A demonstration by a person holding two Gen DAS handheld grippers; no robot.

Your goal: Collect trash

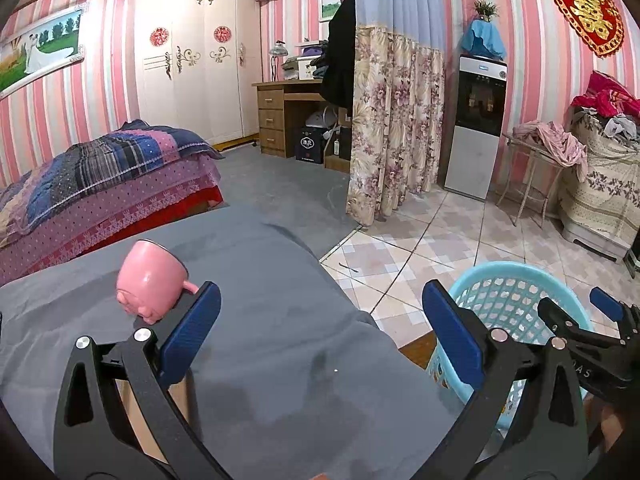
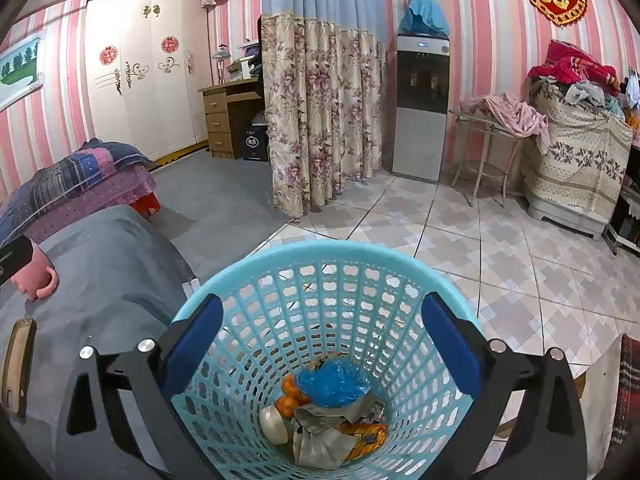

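Note:
A light blue mesh waste basket point(image 2: 320, 260) stands on the tiled floor beside the grey-covered table; it also shows in the left wrist view point(image 1: 516, 280). Inside lie a blue crumpled wrapper point(image 2: 332, 380), orange peels point(image 2: 290, 396), a grey crumpled wrapper point(image 2: 324, 432), a white piece point(image 2: 274, 424) and an orange packet point(image 2: 368, 436). My right gripper point(image 2: 322, 352) is open and empty, directly above the basket's mouth. My left gripper point(image 1: 320, 336) is open and empty above the grey table cloth point(image 1: 260, 320). The right gripper point(image 1: 600, 320) shows at the right edge there.
A pink mug point(image 1: 150, 280) lies tipped on the cloth by my left finger. A brown object point(image 2: 18, 364) lies at the table's left edge. A bed point(image 1: 100, 184), floral curtain point(image 1: 396, 120), water dispenser point(image 1: 478, 120) and cloth-piled furniture point(image 1: 600, 168) stand around.

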